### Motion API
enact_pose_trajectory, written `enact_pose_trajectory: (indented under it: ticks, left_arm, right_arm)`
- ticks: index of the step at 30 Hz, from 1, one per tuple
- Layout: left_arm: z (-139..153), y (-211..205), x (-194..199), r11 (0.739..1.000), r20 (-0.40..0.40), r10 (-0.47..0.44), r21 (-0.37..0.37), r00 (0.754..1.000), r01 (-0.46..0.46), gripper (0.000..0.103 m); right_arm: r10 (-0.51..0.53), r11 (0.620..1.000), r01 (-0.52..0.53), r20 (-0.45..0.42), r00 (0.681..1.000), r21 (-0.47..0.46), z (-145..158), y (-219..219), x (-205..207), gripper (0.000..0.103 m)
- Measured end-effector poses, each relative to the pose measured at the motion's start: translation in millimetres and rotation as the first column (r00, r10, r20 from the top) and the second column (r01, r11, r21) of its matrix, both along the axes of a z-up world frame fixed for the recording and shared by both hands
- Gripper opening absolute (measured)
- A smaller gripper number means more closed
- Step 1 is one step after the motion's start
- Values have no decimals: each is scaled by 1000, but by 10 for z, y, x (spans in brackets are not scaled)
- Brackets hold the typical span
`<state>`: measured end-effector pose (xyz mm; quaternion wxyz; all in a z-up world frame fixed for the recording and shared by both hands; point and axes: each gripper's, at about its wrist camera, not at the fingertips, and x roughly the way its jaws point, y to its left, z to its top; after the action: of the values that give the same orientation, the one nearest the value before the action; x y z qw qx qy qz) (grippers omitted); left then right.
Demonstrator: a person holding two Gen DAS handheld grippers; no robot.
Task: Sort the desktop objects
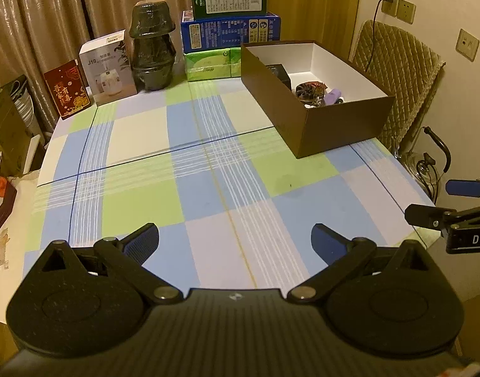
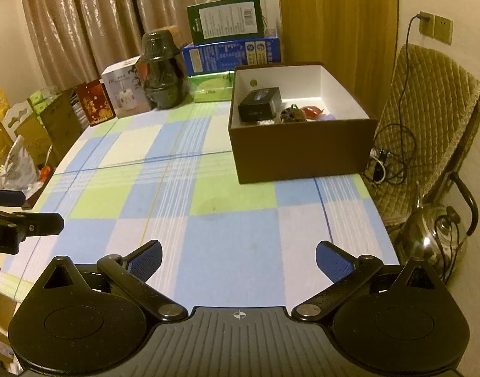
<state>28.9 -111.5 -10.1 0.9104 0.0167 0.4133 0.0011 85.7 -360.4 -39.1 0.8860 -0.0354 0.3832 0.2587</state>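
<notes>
From the left wrist view, the left gripper (image 1: 235,240) hangs above the checked blue, green and white tablecloth (image 1: 189,169) with its blue-padded fingers spread wide and nothing between them. The brown cardboard box with a white lining (image 1: 343,124) sits on the cloth, far and to the right of this gripper. Inside the box lie a small black case (image 1: 279,72) against its left wall, a dark round patterned object (image 1: 309,89) beside the case, and a pale purple item (image 1: 332,95) next to that. The right gripper (image 1: 441,202) pokes in right of the box's near corner; its fingers stand apart.

From the right wrist view, the right gripper (image 2: 238,259) is likewise wide open and empty. The box (image 2: 302,154) stands beyond it, holding the black case (image 2: 260,103), the dark round object (image 2: 291,114), a red item (image 2: 313,111) and the purple piece (image 2: 331,117).
</notes>
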Motion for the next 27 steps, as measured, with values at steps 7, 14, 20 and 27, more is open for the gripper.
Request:
enact_pose_trajectory:
  ticks: [7,14,20,27]
  left_arm:
    - [-38,28,-100,1000,-17,-3,6,1000,3,102]
    - [-64,50,-168,1000,-25,2,2,1000,-2,102]
    - [-81,55,-185,1000,-33,-2,5,999,3,102]
    - [-98,50,-174,1000,-37,-8,-2,999,8,102]
  right_arm:
    - [1,1000,-1,-11,1000,-10,-36,5,-104,101]
    - [8,1000,-9,-23,1000,-21,-74,26,-148,101]
    - [8,1000,-9,-28,1000,-25,-84,32,-162,101]
    - [2,1000,-3,-32,999,-27,-90,36,-154,101]
